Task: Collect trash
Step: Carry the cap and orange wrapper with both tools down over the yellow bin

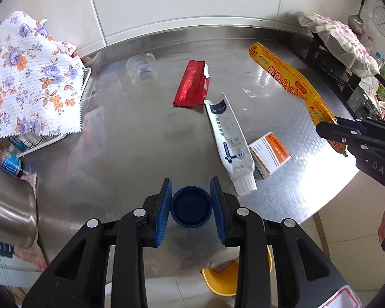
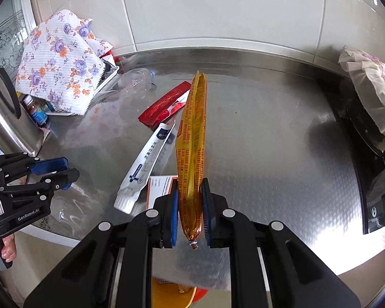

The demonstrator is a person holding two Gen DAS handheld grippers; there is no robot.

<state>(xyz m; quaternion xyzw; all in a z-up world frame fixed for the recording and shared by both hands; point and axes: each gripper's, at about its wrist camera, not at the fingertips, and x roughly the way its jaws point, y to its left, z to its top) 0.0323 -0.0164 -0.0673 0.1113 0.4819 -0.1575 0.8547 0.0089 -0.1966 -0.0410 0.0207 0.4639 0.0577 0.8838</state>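
My left gripper (image 1: pixel 191 192) is shut on a dark blue bottle cap (image 1: pixel 191 206), held over the front of the steel counter. My right gripper (image 2: pixel 190 200) is shut on a long orange sausage wrapper (image 2: pixel 192 138), lifted above the counter; it also shows in the left wrist view (image 1: pixel 290 82). On the counter lie a red foil wrapper (image 1: pixel 191 84), a white toothpaste tube (image 1: pixel 229 143), an orange-and-white box (image 1: pixel 269 154) and a clear plastic cup (image 1: pixel 141 69) on its side. The left gripper shows at the left of the right wrist view (image 2: pixel 69 169).
A yellow bin (image 1: pixel 223 279) stands on the floor below the counter's front edge. A floral cloth (image 1: pixel 30 77) covers a rack of bottles at the left. A steel kettle (image 1: pixel 7 202) stands at the near left. A cloth-covered black stove (image 2: pixel 364 118) is at the right.
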